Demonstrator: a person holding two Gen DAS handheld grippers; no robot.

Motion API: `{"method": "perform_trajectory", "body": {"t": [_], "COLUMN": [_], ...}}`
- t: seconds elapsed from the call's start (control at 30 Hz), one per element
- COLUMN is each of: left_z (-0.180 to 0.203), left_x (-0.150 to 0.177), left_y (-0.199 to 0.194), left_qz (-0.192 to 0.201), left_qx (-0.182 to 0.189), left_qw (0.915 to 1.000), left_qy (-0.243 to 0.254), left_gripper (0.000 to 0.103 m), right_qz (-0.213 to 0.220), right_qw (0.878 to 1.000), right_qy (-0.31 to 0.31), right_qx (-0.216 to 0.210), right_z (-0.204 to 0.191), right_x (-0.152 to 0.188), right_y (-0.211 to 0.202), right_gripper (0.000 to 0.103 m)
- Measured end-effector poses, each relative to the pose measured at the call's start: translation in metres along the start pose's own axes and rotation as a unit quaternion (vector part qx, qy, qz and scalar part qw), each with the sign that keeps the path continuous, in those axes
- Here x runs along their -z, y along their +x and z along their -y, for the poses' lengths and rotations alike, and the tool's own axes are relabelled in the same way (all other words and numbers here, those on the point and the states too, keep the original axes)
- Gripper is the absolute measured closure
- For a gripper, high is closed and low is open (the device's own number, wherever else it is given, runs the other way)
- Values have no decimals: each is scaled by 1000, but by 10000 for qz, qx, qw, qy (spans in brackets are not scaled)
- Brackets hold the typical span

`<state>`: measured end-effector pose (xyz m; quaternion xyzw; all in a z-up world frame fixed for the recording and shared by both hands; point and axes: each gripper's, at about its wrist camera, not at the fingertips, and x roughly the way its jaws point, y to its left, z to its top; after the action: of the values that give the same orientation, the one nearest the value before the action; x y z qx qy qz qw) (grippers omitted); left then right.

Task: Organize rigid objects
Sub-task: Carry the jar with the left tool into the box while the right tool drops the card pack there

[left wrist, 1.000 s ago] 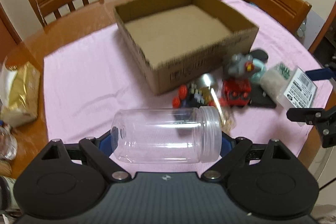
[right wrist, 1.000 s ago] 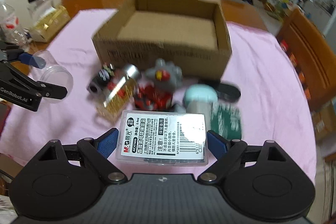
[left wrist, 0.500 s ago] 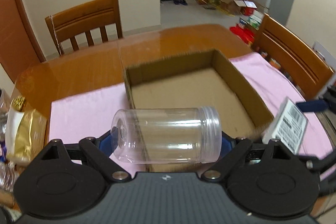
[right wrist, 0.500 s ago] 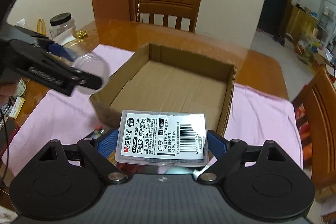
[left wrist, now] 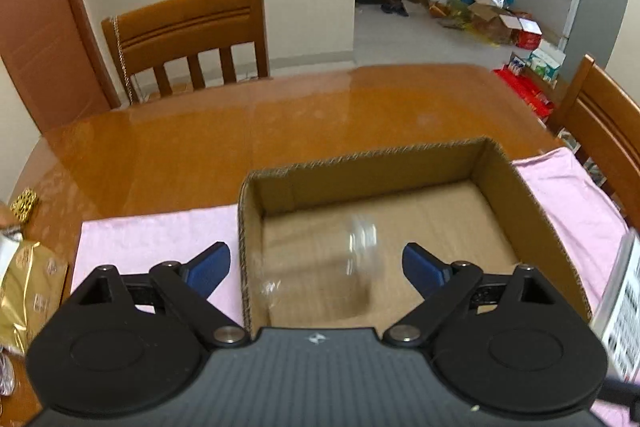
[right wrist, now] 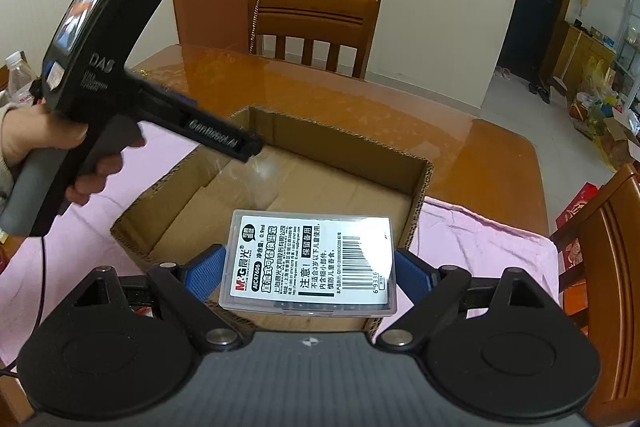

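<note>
The open cardboard box (left wrist: pixel 372 163) stands on the pink cloth (left wrist: pixel 160 231). My left gripper (left wrist: pixel 316 267) is open above the box's near left part. The clear plastic jar (left wrist: pixel 340 267) is a blur below it, free of the fingers, inside the box. In the right wrist view the left gripper (right wrist: pixel 252 147) hangs over the box (right wrist: pixel 416 195), with the jar (right wrist: pixel 240 179) blurred under it. My right gripper (right wrist: pixel 310 271) is shut on a flat clear plastic case with a white label (right wrist: pixel 312 263), over the box's near edge. The case shows at the left wrist view's right edge (left wrist: pixel 622 307).
Wooden chairs stand at the far side (left wrist: pixel 188 35) and at the right (left wrist: pixel 604 131) of the glossy wooden table (left wrist: pixel 280 123). A gold packet (left wrist: pixel 24 291) lies at the table's left edge. A water bottle (right wrist: pixel 18 75) stands far left.
My left gripper has opened and let go of the clear jar, which drops into the box. Both grippers have moved up over the box from the pile of toys.
</note>
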<state>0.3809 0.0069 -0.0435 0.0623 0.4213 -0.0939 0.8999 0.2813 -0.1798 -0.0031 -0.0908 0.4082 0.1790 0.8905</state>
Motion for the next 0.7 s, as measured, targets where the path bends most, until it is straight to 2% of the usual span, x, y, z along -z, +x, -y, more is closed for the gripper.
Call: {"method": "perform_trajectory", "body": {"t": [0.17, 0.2, 0.43, 0.47, 0.53, 0.7], "left_z": [-8, -10, -19, -20, -22, -29], "left_x": [8, 10, 26, 28, 35, 48], "left_y": [-20, -27, -70, -74, -82, -93], "left_qz": [49, 97, 407, 413, 417, 380], "left_qx": [15, -8, -395, -409, -375, -432], "left_qw": [10000, 9999, 9981, 9981, 9982, 9983], "left_qy": [25, 36, 228, 226, 224, 108], "left_gripper": [9, 6, 3, 2, 2, 2], "right_qz": [-37, -43, -94, -114, -76, -116], "right_qw": [10000, 10000, 9999, 9998, 9998, 9994], "right_qy": [-38, -46, -129, -126, -131, -308], "right_qx": [-32, -45, -23, -81, -128, -89], "right_z": [6, 7, 16, 18, 18, 11], "right_x": [-12, -14, -49, -53, -57, -57], "right_y": [14, 17, 53, 58, 61, 61], "right_gripper": [11, 11, 10, 10, 0, 0]}}
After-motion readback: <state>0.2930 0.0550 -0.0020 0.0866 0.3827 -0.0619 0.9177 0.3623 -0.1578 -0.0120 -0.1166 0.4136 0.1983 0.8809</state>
